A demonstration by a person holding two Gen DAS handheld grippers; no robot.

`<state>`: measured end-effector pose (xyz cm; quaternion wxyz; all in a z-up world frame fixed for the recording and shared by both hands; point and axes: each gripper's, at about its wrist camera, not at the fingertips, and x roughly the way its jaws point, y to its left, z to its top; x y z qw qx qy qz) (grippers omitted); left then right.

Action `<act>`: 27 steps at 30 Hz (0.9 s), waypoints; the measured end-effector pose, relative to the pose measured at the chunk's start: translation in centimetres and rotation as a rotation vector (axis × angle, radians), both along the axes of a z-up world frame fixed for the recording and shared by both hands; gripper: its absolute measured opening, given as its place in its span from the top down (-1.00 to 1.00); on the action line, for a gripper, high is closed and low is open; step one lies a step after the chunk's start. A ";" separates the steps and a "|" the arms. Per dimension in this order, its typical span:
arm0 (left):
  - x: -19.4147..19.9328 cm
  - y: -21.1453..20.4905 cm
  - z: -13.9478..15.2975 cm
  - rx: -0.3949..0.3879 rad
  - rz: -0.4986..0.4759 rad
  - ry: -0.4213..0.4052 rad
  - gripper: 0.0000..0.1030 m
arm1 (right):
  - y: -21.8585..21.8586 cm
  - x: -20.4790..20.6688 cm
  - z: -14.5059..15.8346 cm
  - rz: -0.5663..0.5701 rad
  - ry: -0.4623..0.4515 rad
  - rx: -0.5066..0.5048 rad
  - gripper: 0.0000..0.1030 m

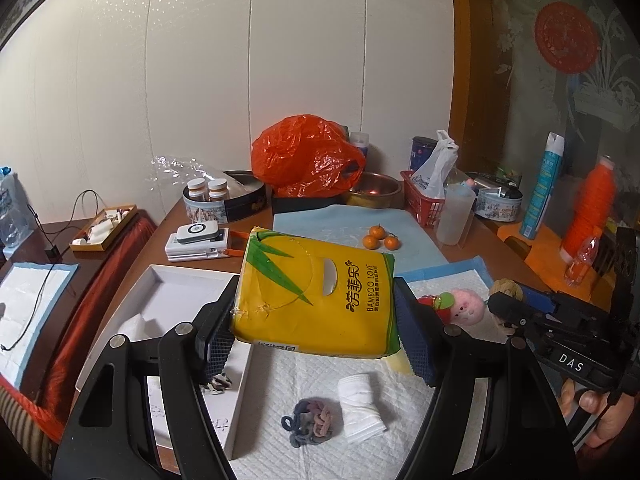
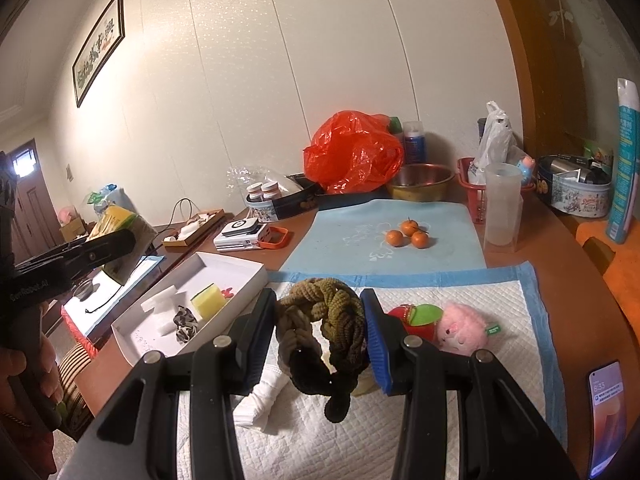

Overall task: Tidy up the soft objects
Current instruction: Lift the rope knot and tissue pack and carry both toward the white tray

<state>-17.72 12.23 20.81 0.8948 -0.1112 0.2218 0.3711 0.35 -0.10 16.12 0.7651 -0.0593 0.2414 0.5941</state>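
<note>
My left gripper (image 1: 314,322) is shut on a yellow tissue pack (image 1: 316,292) and holds it above the white quilted pad (image 1: 340,448), beside the white tray (image 1: 180,280). My right gripper (image 2: 320,340) is shut on a bundle of brown and olive hair ties (image 2: 328,328) and holds it above the pad (image 2: 460,380). A smaller bunch of hair ties (image 1: 308,422) and a rolled white cloth (image 1: 360,402) lie on the pad. A pink plush with a red apple toy (image 2: 440,326) lies to the right. The tray (image 2: 236,268) holds a yellow sponge (image 2: 208,300), white foam and a patterned scrunchie (image 2: 185,322).
Three tangerines (image 2: 409,233) lie on a blue mat. Behind stand an orange plastic bag (image 2: 352,152), a metal bowl (image 2: 424,182), a red basket (image 2: 472,188), a clear cup (image 2: 502,204), tins and a spray can (image 2: 624,160). A phone (image 2: 606,412) lies at the right edge.
</note>
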 end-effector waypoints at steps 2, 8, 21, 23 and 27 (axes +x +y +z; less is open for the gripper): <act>-0.3 0.2 -0.1 -0.002 0.001 0.002 -0.40 | 0.1 -0.1 -0.1 0.000 0.002 0.000 0.17; -0.8 0.6 0.0 -0.001 0.003 0.005 -0.40 | 0.5 -0.4 -0.1 0.000 0.004 0.003 0.17; -2.4 1.6 -0.5 -0.026 0.021 -0.003 -0.40 | 1.5 -1.5 -0.3 0.018 0.000 -0.005 0.17; -2.5 1.7 -0.6 -0.029 0.018 -0.002 -0.40 | 1.5 -1.4 -0.3 0.018 0.003 -0.006 0.17; -2.6 1.8 -0.6 -0.031 0.017 -0.003 -0.40 | 1.6 -1.7 -0.4 0.018 0.004 -0.011 0.17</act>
